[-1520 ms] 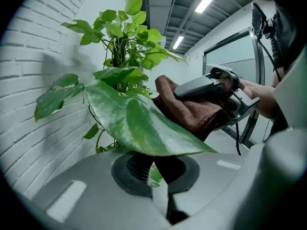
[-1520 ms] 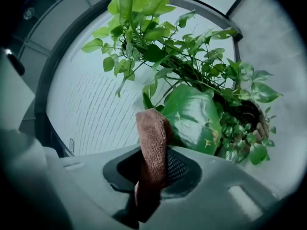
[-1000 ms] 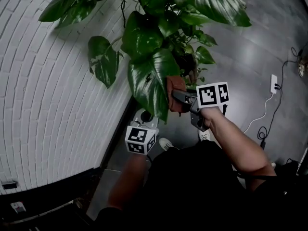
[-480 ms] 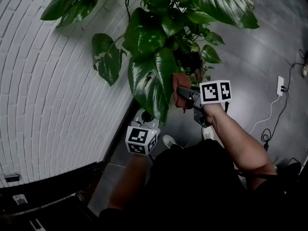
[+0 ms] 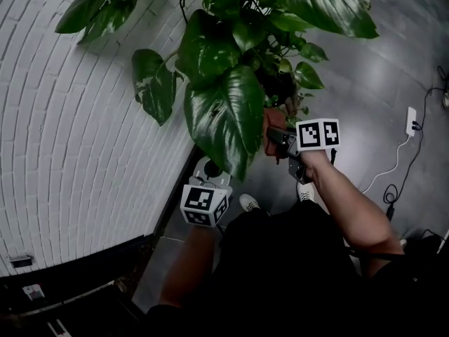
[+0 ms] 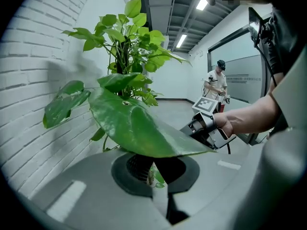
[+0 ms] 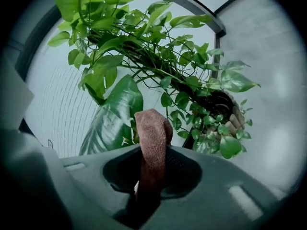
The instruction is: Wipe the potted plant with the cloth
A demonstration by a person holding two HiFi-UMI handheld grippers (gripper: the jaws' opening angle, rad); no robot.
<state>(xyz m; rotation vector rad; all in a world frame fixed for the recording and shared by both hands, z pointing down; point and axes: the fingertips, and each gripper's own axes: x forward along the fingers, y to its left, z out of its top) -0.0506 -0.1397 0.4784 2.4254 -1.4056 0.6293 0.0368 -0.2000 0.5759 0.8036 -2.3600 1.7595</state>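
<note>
Right hand-held gripper (image 7: pixel 148 195) clamps a brown coarse-weave cloth (image 7: pixel 152 143) — folded lump just right of the big glossy heart-shaped leaf (image 5: pixel 224 118). Left hand-held gripper (image 6: pixel 163 202) sits under that leaf — jaws together.

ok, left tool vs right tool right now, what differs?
Right tool is shut on the brown cloth; left tool carries no cloth. Left tool sits low, under the big leaf; right tool is higher, beside that leaf. Both point at the plant.

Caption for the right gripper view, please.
Right gripper shut on a brown woven cloth, held up before a large green leaf of the potted plant, white brick wall behind.
</note>
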